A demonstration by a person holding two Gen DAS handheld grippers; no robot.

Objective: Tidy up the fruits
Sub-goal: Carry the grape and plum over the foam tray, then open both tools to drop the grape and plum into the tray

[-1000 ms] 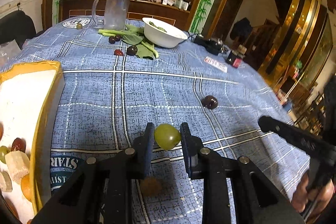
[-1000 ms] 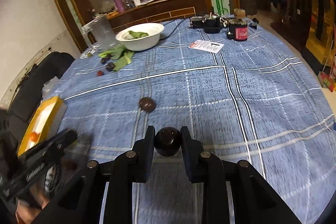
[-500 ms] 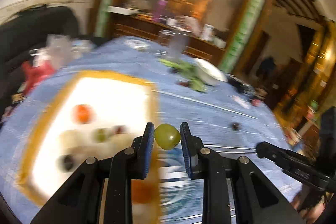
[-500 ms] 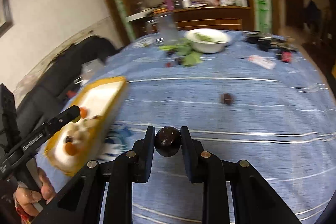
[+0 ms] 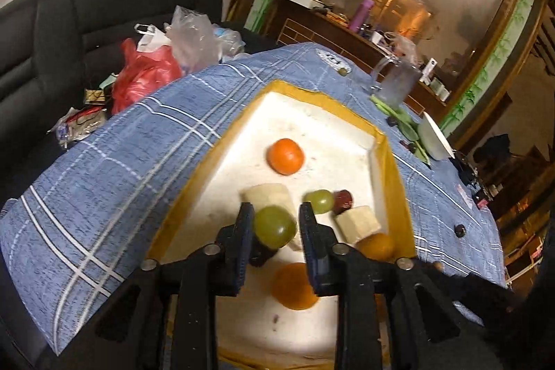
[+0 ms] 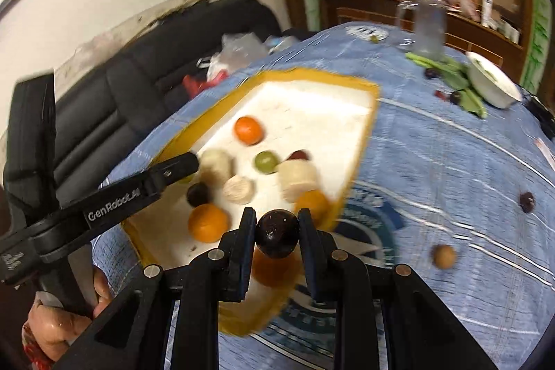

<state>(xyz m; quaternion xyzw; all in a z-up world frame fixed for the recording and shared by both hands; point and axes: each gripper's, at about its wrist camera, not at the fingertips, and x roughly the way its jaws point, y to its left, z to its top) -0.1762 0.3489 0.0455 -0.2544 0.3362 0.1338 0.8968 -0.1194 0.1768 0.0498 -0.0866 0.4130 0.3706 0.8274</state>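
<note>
The bench [image 5: 104, 182], draped in a blue checked cloth, carries a yellow-rimmed white tray [image 5: 322, 134] that already holds oranges, pale cut chunks, a green grape and dark fruits. It looks like the drop-off step of the sorting, with both hands bringing fruit to that tray! The left gripper [image 5: 275, 226] points steeply down over the tray's near half, and its jaws have just been opening: the green grape [image 5: 274, 226] sits between them, touching the left pad while a sliver of gap shows at the right one, so it seems to be on the point of dropping. The right gripper [image 6: 275, 233] also tilts down, hanging over the tray's near edge beside the left tool, which crosses the right wrist view with the person's hand [image 6: 66, 318] wrapped around its handle. Its jaws are nearly closed and pinch a dark round fruit [image 6: 276, 233] firmly between the pads. Next, it likely has to slide further over the white floor before opening, or the fruit may land on the rim. Out on the cloth, a brown fruit [image 6: 444, 256] and a dark fruit [image 6: 526, 201] lie uncollected.
</note>
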